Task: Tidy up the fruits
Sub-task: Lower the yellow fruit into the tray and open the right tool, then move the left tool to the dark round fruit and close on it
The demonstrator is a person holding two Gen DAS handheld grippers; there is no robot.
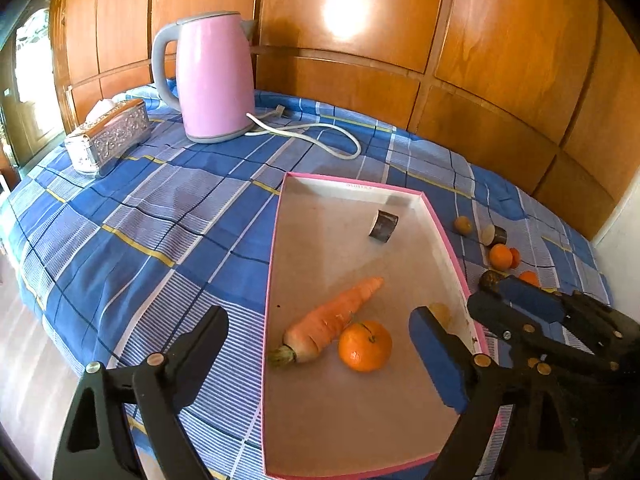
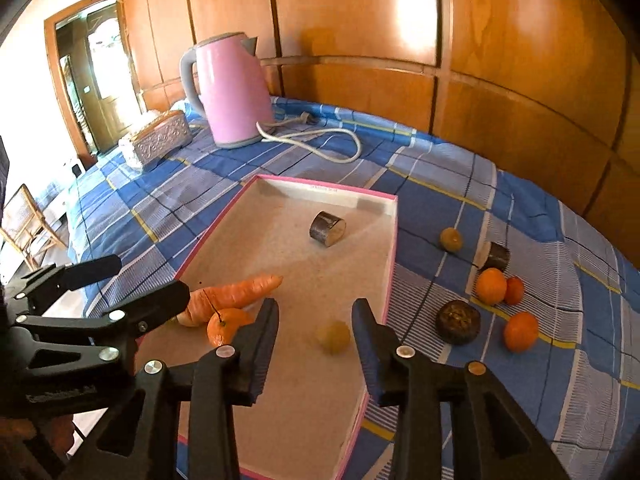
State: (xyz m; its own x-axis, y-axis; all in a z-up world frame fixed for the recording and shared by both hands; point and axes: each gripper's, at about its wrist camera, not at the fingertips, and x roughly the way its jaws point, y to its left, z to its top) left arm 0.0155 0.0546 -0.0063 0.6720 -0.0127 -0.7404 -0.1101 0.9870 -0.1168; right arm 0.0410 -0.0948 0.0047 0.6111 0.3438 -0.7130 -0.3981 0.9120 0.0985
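A blue plaid cloth (image 1: 132,216) is covering the desk beneath a pink electric kettle (image 1: 212,80) with its white cord (image 1: 320,136) and an embossed silver tissue box (image 1: 110,136). A shallow pink-rimmed box (image 2: 390,264) is holding a carrot (image 1: 332,320), a stemmed tangerine (image 1: 365,346) touching the carrot, a dark cut cylinder (image 2: 327,228) and a small yellowish fruit (image 2: 333,336). The left gripper (image 1: 320,344) is hovering spread wide over the carrot and tangerine, gripping nothing. The right gripper (image 2: 316,332) is hovering spread above the yellowish fruit, empty. Outside the box, on the cloth, three tangerines (image 2: 491,286), a dark round fruit (image 2: 458,322), another cut cylinder (image 2: 498,257) and a second yellowish fruit (image 2: 451,239) are lying.
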